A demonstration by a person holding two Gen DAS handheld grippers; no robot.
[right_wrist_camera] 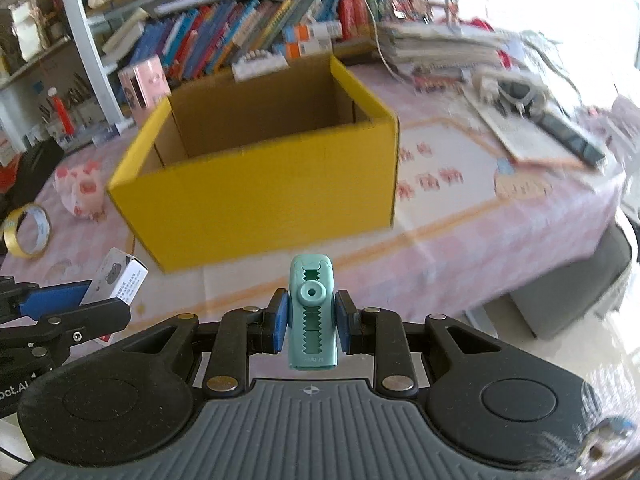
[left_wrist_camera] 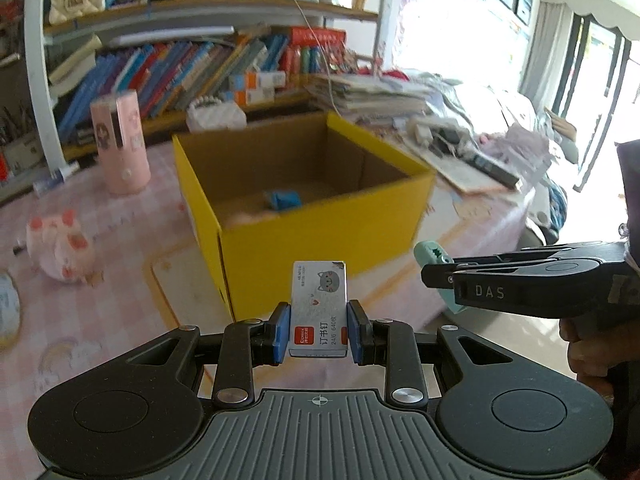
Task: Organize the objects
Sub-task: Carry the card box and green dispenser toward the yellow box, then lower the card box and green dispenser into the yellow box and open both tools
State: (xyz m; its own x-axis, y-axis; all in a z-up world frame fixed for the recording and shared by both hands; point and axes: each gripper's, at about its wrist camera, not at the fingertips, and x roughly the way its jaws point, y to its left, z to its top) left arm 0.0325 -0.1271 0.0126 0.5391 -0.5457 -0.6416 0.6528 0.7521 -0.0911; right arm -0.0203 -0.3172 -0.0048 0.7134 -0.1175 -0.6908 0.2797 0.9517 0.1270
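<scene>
Carrying both loads short of the yellow box (left_wrist_camera: 320, 236), your left hand-held gripper (left_wrist_camera: 319, 330) clamps the staple box (left_wrist_camera: 319, 308), your right hand-held gripper (right_wrist_camera: 312, 322) clamps the teal eraser (right_wrist_camera: 313, 312); one blue item (left_wrist_camera: 285, 199) is boxed, the pig toy (left_wrist_camera: 60, 246) and tape roll (right_wrist_camera: 26, 230) are left on the desk (left_wrist_camera: 100, 320).

1. The box (left_wrist_camera: 320, 240) is yellow outside and brown cardboard inside.
2. The staple box (left_wrist_camera: 319, 308) is white and grey with a grey cat face and a red label.
3. The teal tool (right_wrist_camera: 312, 312) has a toothed pattern.
4. The bench (right_wrist_camera: 460, 208) cloth is pink checked.
5. The pads (left_wrist_camera: 282, 332) are blue.
</scene>
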